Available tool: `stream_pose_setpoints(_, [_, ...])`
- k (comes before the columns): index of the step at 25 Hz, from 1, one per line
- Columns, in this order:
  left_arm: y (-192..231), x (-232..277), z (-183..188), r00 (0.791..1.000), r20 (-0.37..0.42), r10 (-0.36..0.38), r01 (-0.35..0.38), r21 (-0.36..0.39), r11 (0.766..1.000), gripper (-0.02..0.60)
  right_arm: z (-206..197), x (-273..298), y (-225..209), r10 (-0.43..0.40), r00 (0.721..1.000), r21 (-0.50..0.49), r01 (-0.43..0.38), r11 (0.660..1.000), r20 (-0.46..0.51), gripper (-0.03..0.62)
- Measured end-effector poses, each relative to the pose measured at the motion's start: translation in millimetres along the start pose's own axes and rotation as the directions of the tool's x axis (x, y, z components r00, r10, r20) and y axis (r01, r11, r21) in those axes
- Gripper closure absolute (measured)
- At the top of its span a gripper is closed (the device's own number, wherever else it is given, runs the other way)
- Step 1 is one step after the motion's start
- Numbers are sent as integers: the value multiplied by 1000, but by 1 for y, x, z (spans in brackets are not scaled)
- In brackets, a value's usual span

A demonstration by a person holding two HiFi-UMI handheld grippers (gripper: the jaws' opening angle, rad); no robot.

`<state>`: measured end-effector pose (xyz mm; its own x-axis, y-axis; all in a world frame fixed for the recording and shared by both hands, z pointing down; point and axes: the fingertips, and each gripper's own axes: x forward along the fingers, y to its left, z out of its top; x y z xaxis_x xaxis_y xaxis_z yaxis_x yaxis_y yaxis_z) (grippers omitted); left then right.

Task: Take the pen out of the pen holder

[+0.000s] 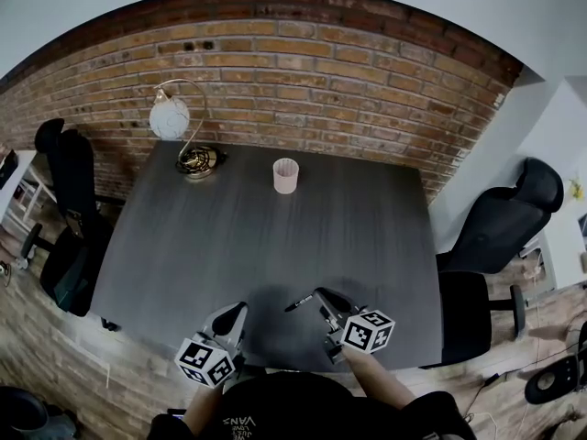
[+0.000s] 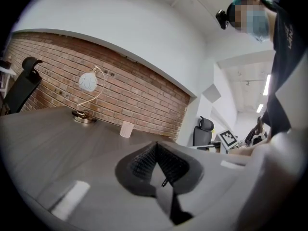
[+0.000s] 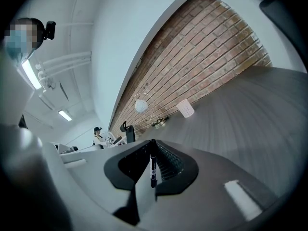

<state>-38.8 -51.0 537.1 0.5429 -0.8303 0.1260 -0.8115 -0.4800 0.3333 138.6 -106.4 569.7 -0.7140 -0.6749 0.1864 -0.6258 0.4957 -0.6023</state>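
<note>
The right gripper (image 3: pixel 153 148) pinched a black pen (image 3: pixel 153 171); the left gripper (image 2: pixel 155 146) had its jaws pressed together, well apart from the pink pen holder (image 1: pixel 286 176).

Two grippers: left gripper (image 1: pixel 240 308), right gripper (image 1: pixel 319 294). One pen (image 1: pixel 298 302) in the right. Ahead: one cup (image 1: pixel 286 175), one lamp (image 1: pixel 174 122). One table (image 1: pixel 275 246). Two chairs: chair (image 1: pixel 69 209) left, chair (image 1: pixel 504 223) right.

Pen holder (image 1: pixel 286 175) on the far middle of the table (image 1: pixel 367 246), lamp (image 1: pixel 183 126) to its left, brick wall (image 1: pixel 321 62) behind, pen (image 1: pixel 298 302) over the near edge in the right hand-held gripper (image 1: pixel 323 298), left hand-held gripper (image 1: pixel 235 314) to its left, chairs (image 1: pixel 69 200) off both sides.
</note>
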Motion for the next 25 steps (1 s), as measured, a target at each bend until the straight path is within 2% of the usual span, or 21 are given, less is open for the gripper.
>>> stream_pose_setpoints(11, [3, -1, -5, 1000, -8, 11, -11, -15, 1000, 545, -7, -7, -7, -20, 999, 2, 20, 1000, -24, 554])
stream_pose_setpoints(25, [1, 4, -8, 1000, -10, 23, -23, -23, 999, 545, 4, -19, -18, -41, 999, 19, 41, 999, 5, 555])
